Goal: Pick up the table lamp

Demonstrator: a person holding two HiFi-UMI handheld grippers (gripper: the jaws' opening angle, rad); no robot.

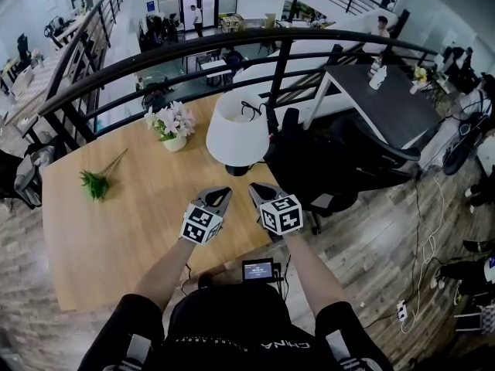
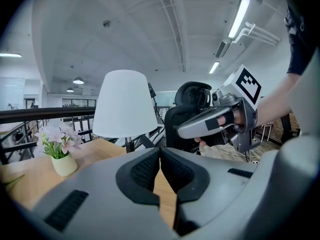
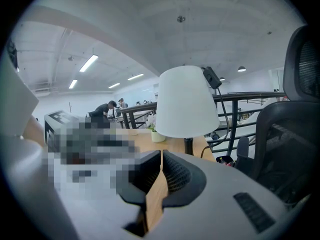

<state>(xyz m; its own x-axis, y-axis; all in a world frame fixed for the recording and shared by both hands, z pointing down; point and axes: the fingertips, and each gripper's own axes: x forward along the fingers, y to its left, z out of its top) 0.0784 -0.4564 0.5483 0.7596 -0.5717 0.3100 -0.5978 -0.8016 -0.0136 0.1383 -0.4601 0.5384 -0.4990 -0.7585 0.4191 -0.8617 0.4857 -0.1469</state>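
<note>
The table lamp (image 1: 236, 130) has a white cone shade and a black stem and base. It stands on the wooden table (image 1: 116, 230) near the far right edge. Both grippers hover side by side over the table, short of the lamp and pointing at it. My left gripper (image 1: 220, 192) is shut, its pads touching with nothing between them. My right gripper (image 1: 257, 188) is also shut and empty. In the left gripper view the lamp (image 2: 125, 104) rises just beyond the closed jaws (image 2: 160, 151), with the right gripper (image 2: 210, 121) to its right. In the right gripper view the lamp (image 3: 186, 104) stands beyond the closed jaws (image 3: 161, 155).
A small vase of pale flowers (image 1: 172, 126) stands left of the lamp, and a green sprig (image 1: 95, 184) lies further left. A black office chair (image 1: 325, 161) crowds the table's right edge. A black railing (image 1: 232, 52) runs behind the table. The lamp's cord (image 1: 251, 110) hangs at its back.
</note>
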